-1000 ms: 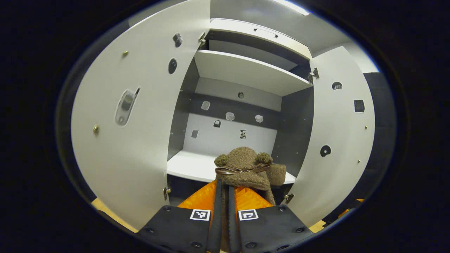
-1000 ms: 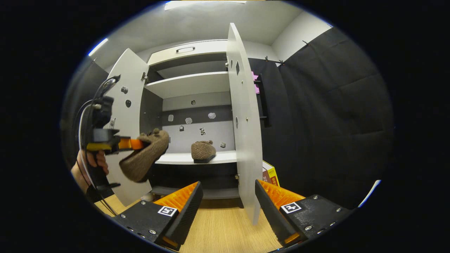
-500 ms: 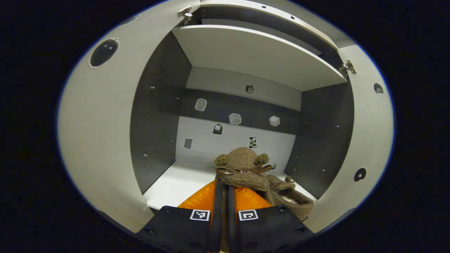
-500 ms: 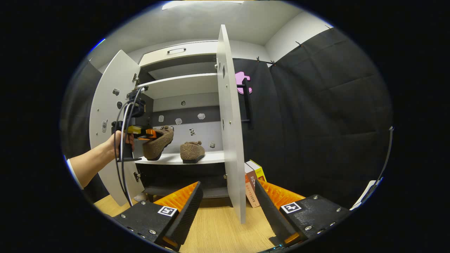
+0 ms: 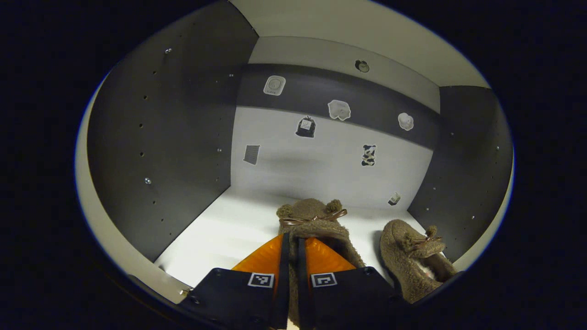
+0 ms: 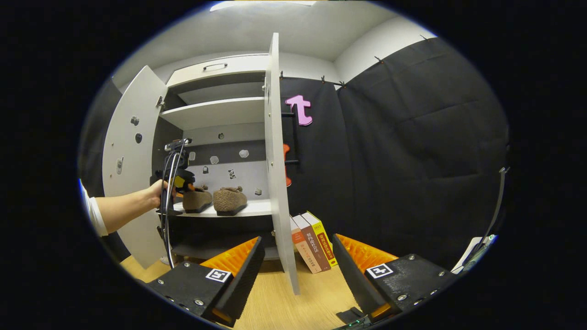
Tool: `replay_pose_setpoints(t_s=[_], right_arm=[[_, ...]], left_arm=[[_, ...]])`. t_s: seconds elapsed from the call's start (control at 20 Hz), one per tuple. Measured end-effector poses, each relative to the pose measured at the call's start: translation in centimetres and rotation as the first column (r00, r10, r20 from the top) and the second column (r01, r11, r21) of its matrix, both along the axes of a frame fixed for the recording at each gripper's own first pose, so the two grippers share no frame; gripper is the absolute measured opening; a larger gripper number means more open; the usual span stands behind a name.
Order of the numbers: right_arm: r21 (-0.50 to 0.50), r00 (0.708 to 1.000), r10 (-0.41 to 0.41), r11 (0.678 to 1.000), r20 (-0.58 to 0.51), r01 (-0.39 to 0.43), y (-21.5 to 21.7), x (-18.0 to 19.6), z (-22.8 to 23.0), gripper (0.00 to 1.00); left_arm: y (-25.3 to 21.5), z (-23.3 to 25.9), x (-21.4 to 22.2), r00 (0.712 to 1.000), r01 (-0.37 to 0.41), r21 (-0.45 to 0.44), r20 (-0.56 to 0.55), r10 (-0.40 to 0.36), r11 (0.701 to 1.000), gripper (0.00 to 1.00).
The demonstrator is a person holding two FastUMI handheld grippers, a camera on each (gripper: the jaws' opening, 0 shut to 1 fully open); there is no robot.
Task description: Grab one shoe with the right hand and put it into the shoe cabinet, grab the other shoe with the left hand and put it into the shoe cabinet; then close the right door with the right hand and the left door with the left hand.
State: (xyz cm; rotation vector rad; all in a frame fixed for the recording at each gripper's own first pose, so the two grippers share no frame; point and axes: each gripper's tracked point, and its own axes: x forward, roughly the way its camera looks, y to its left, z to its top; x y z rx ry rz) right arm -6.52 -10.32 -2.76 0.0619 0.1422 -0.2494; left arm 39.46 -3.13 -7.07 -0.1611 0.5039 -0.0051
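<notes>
Left gripper (image 5: pixel 290 256) inside cabinet (image 5: pixel 151 151), gripping shoe (image 5: pixel 316 220).

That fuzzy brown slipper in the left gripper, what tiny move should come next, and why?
Probably open the left gripper. Its fingers are shut on the held slipper, which in the right gripper view sits low on the cabinet shelf beside the other slipper, so it looks ready to be released.

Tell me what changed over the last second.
The left gripper carried its shoe from outside the cabinet onto the shelf, beside the other shoe. The right gripper drew back, open. The left stays shut on its shoe; both doors stay open.
</notes>
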Motion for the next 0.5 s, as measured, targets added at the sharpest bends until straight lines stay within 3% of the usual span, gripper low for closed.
replay_pose_setpoints(t_s=[0.05, 0.1, 0.15, 0.2, 0.25, 0.4, 0.5], right_arm=[[0.005, 1.000, -0.002, 1.000, -0.001, 0.002, 0.1, -0.5, -0.6, 0.92], [0.008, 1.000, 0.001, 1.000, -0.004, -0.001, 0.1, -0.2, -0.5, 0.92], [0.009, 1.000, 0.005, 1.000, -0.008, -0.005, 0.2, 0.1, -0.5, 0.92], [0.008, 1.000, 0.011, 1.000, -0.009, -0.011, 0.1, 0.4, -0.4, 0.92], [0.005, 1.000, 0.018, 1.000, -0.006, -0.018, 0.2, 0.6, -0.4, 0.92], [0.013, 0.999, 0.039, 0.999, 0.000, -0.039, 0.7, 1.2, -0.2, 0.92], [0.020, 0.999, 0.054, 0.998, 0.003, -0.054, 1.2, 1.6, -0.3, 0.92]], left_arm=[[0.1, 0.1, 0.0, 1.000, 0.000, -0.002, 0.005, 0.000, 1.000, 0.20], [0.2, 0.3, 0.2, 1.000, -0.003, -0.011, 0.016, 0.003, 1.000, 0.31], [0.6, 0.3, 0.0, 1.000, -0.013, -0.011, 0.017, 0.013, 1.000, 0.24], [0.9, 0.3, -0.3, 1.000, -0.021, -0.007, 0.012, 0.021, 1.000, 0.38], [1.1, 0.3, -0.3, 1.000, -0.021, -0.003, 0.016, 0.021, 1.000, 0.46], [1.8, 1.4, -0.7, 0.998, -0.010, 0.065, 0.059, 0.006, 0.998, 0.96], [2.0, 3.2, -1.8, 0.993, -0.011, 0.112, 0.118, -0.002, 0.994, 0.97]])
